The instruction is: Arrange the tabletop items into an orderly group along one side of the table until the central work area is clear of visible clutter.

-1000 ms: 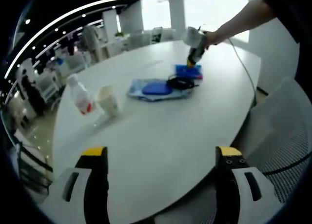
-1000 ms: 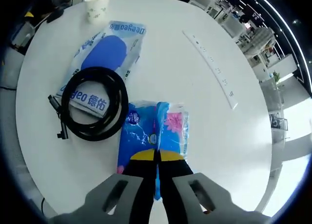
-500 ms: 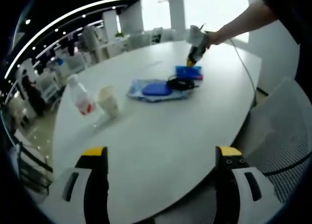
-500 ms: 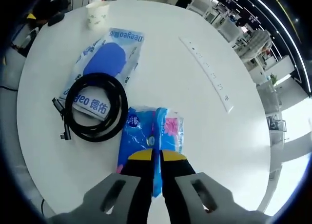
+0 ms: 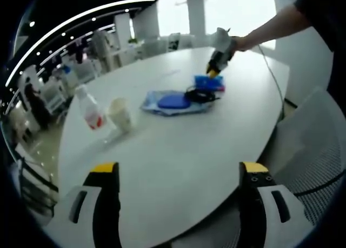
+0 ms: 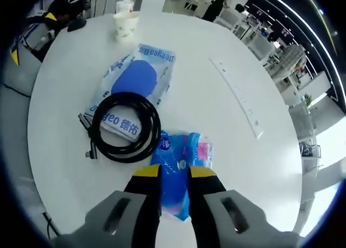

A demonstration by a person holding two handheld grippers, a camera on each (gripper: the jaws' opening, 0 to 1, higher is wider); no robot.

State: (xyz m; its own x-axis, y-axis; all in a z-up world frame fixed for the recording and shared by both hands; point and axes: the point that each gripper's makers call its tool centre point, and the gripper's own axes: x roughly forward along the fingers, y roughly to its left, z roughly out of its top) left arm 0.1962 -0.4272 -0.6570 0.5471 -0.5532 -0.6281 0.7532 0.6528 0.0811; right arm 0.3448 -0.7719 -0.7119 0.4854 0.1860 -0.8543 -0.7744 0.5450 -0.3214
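White table [image 5: 178,151] ahead of the left gripper [image 5: 178,178] — jaws wide, holding nothing. Beyond the right gripper [image 6: 174,175]: Deeyeo wipes pack [image 6: 138,78] under a coiled black cable [image 6: 127,126], then a paper cup [image 6: 124,26]. Blue tissue packet [image 6: 181,159] lies between its narrowly parted jaws — grip unclear.

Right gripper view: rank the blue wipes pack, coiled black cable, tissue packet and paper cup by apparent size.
1. Blue wipes pack, partly under the cable.
2. Coiled black cable, close to it in spread.
3. Tissue packet, partly hidden by the right gripper.
4. Paper cup, though farthest away.
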